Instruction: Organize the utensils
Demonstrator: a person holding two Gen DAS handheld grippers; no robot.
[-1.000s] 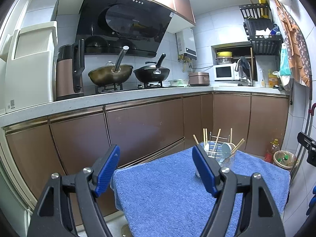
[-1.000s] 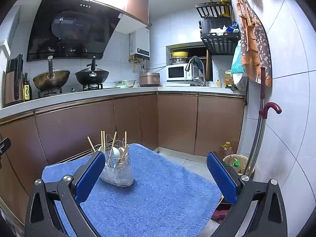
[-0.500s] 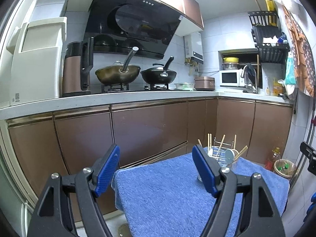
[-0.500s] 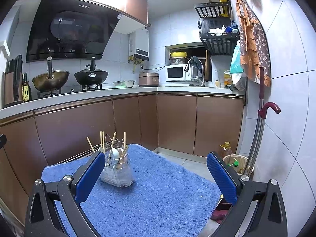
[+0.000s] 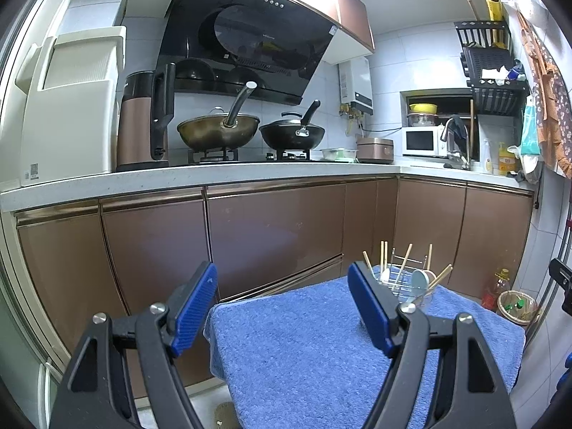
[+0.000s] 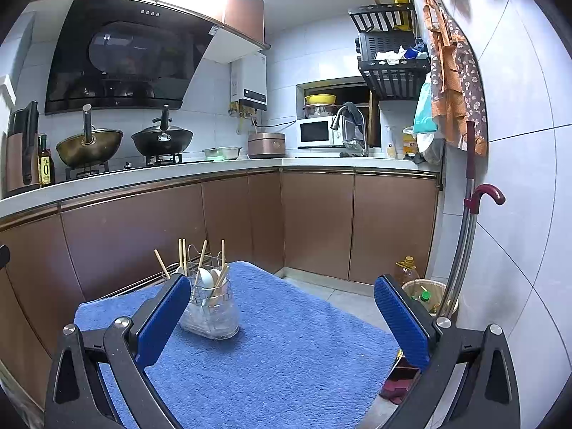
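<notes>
A clear jar [image 6: 211, 312] bristling with chopsticks [image 6: 201, 255] and white spoons [image 6: 205, 279]; left hand-held gripper [image 5: 282, 298] and right hand-held gripper [image 6: 282, 311] both gape wide, holding nothing.

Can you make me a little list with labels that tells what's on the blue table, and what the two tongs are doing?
table cover: fluffy blue towel
container: clear plastic holder standing upright on the towel
inside it: wooden chopsticks and white spoons, handles poking up at angles
wire rack: thin metal rack just behind the holder
left tongs: open, holding nothing, above the towel's near edge
right tongs: open, holding nothing, holder near its left finger
loose utensils on towel: none visible
</notes>
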